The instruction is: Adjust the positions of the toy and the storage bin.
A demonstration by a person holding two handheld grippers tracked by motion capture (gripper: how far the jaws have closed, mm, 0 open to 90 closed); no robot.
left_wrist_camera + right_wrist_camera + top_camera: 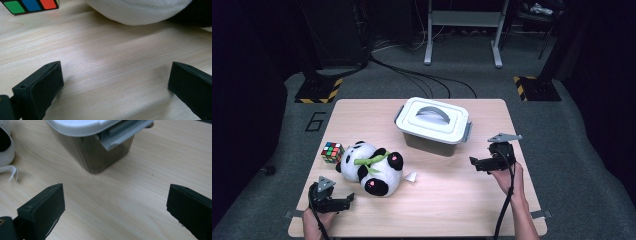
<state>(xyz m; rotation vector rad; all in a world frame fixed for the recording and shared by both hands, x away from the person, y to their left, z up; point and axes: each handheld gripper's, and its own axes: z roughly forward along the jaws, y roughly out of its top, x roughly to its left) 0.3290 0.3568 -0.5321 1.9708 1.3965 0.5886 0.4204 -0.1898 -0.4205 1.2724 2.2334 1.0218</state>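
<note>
A panda plush lies on its back at the left of the wooden table, holding a green bamboo sprig. To its left sits a Rubik's cube. A dark storage box with a white lid and a grey handle stands at the back middle. My left gripper rests near the front left edge, open, just in front of the panda and the cube. My right gripper is open to the right of the box, facing the box's side latch. Nothing sits between either pair of jaws.
The panda's white tag lies on the wood between the plush and the box. Bare wood stretches between the two grippers along the front. Beyond the table are grey carpet, cables and metal stand legs.
</note>
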